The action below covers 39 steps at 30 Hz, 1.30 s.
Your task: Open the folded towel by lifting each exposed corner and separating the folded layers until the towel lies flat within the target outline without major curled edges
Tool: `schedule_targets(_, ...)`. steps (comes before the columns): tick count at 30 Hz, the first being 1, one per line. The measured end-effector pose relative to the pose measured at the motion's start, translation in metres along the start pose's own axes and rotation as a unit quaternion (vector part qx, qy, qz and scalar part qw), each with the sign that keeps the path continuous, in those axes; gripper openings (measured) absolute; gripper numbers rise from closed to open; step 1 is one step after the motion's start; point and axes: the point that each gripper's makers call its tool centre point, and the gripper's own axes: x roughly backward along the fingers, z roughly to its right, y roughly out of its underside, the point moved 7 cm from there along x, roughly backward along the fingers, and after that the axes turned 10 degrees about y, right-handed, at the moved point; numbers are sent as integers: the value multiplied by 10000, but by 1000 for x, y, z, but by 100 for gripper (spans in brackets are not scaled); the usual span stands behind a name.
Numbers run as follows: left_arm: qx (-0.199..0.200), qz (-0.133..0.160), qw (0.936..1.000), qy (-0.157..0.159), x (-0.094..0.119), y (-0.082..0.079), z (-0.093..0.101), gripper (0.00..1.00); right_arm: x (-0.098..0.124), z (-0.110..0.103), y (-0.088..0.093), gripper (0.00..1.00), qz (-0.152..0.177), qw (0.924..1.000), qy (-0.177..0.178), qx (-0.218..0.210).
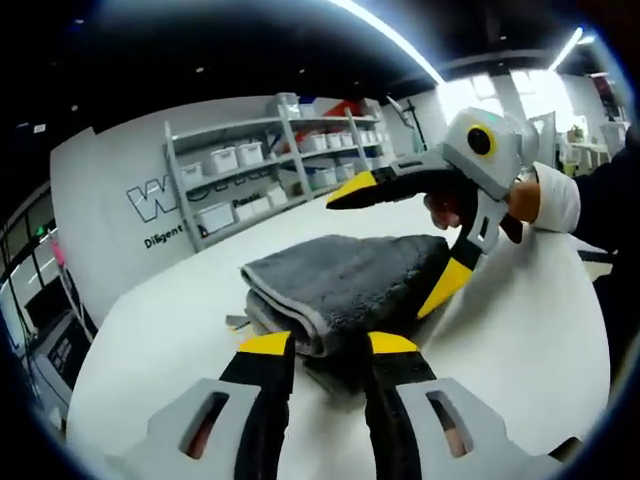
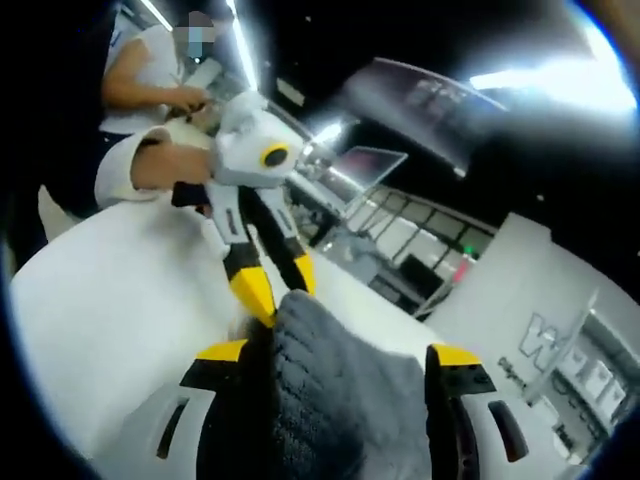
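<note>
White table (image 1: 150,340) takes up most of the left gripper view, with the grey towel (image 1: 340,285) lying folded near its middle. Behind it stands a wall with dark lettering, and a shelf unit (image 1: 270,165) stacked with white bins. Left gripper (image 1: 330,345) has its yellow-tipped jaws spread apart, straddling the towel's near folded edge, not clamped. Right gripper (image 1: 400,245) comes in from the right, jaws spread wide over the towel's far side, lower tip touching the cloth. In the right gripper view the towel (image 2: 340,400) bunches between its jaws, blocking the table ahead. A person (image 2: 150,70) stands behind, holding something.
</note>
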Motion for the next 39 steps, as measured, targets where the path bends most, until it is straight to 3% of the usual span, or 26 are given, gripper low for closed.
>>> schedule_targets(10,177,132,9997,-140,-1,-3,1,14,2,-16,-5,65,-29,9991,4,414)
schedule_targets(25,235,336,9988,-286,1,-12,4,11,-4,-22,-9,56,29,9978,298,588)
schedule_targets(35,289,591,9973,-337,2,-24,6,11,-3,-18,-11,37,-29,9956,629,699)
schedule_targets(39,307,667,9968,-309,2,-27,8,10,-3,-20,-12,35,-48,9948,666,763)
